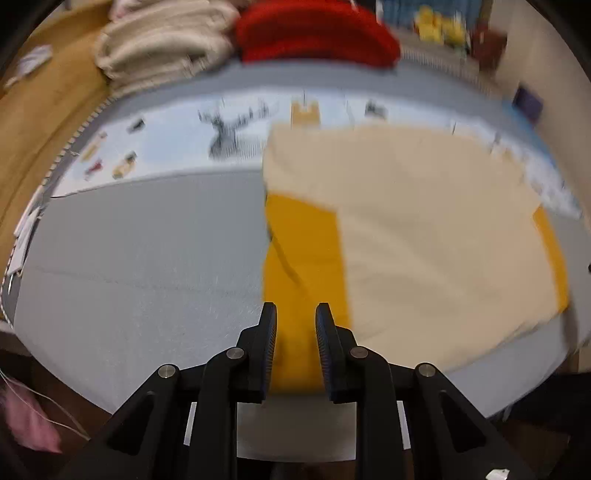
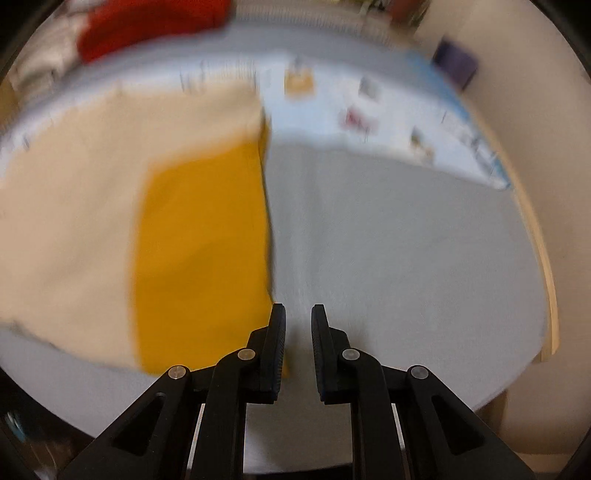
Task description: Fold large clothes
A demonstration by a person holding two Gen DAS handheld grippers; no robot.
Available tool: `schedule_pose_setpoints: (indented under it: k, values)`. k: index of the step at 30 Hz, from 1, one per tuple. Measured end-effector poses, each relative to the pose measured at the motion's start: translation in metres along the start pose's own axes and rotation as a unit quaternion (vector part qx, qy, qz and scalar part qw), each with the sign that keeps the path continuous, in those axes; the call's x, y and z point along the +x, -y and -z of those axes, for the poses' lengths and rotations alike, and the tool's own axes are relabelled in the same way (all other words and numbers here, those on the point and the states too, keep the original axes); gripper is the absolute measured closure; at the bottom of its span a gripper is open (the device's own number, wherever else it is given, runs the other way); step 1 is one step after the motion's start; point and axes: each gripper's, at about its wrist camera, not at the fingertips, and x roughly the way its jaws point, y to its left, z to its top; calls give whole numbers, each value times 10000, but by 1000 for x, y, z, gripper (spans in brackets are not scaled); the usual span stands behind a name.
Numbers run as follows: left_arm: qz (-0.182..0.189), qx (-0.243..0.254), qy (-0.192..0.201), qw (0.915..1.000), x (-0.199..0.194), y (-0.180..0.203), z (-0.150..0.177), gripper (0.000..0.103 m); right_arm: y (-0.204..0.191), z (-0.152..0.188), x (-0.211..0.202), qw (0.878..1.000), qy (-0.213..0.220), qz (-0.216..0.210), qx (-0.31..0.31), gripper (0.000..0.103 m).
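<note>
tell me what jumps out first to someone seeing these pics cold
The cream and mustard-yellow garment spread flat on the grey table dominates both views. Behind it, at the table's far edge, sit a bright red folded pile and a stack of cream knits. Both the left gripper and the right gripper are open and hold nothing.
</note>
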Motion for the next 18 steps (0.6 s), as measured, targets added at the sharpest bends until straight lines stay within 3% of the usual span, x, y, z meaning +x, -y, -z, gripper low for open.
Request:
schedule_pose_setpoints:
  k: [3, 7, 12, 16, 18]
  values:
    - [68, -216, 331, 9992, -24, 13, 14, 81, -11, 5, -41, 9957, 588, -581, 430, 87]
    - [45, -184, 324, 9993, -33, 41, 39, 81, -59, 24, -55, 9898, 688, -1131, 530, 87]
    - [43, -47, 508, 9987, -33, 66, 61, 84, -153, 42, -41, 9902, 618, -1196, -366, 87]
    - [130, -560, 551, 9968, -19, 57, 78, 85, -206, 56, -39, 9828, 857, -1133, -1176, 87]
    - [231, -849, 372, 9954, -2, 47, 85, 86, -225, 56, -31, 9788, 909, -1179, -1409, 87]
